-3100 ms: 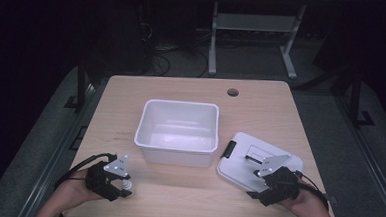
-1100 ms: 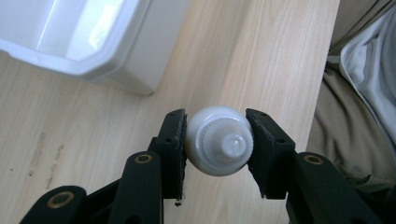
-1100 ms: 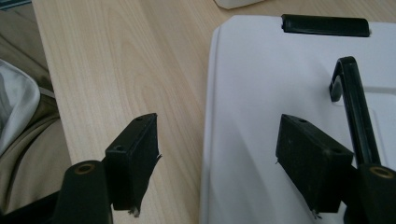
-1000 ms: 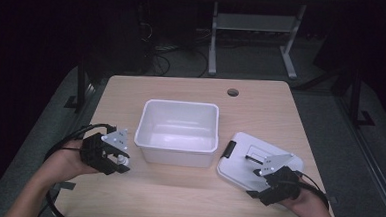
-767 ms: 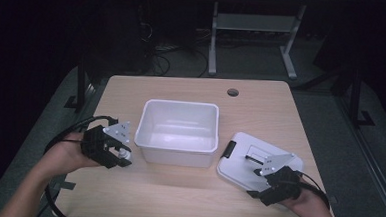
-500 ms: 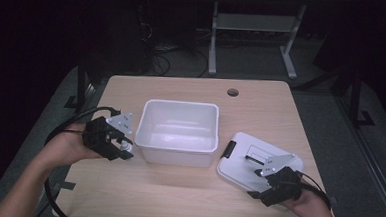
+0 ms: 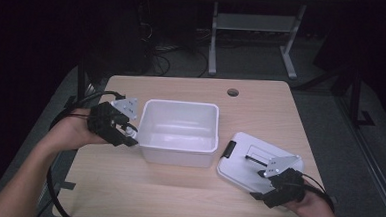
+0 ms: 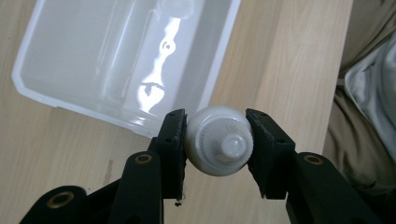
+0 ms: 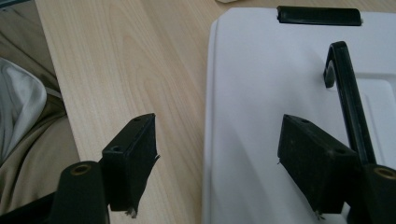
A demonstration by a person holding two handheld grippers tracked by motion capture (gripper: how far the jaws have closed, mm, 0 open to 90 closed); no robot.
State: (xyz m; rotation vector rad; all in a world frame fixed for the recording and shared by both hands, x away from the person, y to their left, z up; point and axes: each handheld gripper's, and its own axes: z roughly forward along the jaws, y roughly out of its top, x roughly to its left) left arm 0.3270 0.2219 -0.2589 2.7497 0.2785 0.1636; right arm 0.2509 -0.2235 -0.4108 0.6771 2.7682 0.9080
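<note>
My left gripper [image 7: 125,133] is shut on a small white bottle [image 8: 218,141], seen cap-end on, with both pads pressed against its sides. It hangs above the table just off the left wall of an empty translucent white bin [image 7: 181,107], whose near corner lies ahead [image 8: 217,60]. At the table's front right, my right gripper [image 7: 266,178] stands open. One jaw is over the bare wood and the other over the edge of a flat white lid [image 7: 246,159]. In the right gripper view nothing lies between its jaws [image 9: 219,135] except the rim of the lid [image 9: 280,70].
The lid carries a black handle [image 9: 345,79] and a black clip [image 9: 320,15]. The wooden table [image 7: 176,198] has a cable hole [image 7: 233,92] at the back. A cable loops off the left edge. Metal furniture legs stand on the dark floor behind.
My left gripper has risen with the bottle and moved from the front left of the table toward the bin's left wall. The right gripper has stayed put.
</note>
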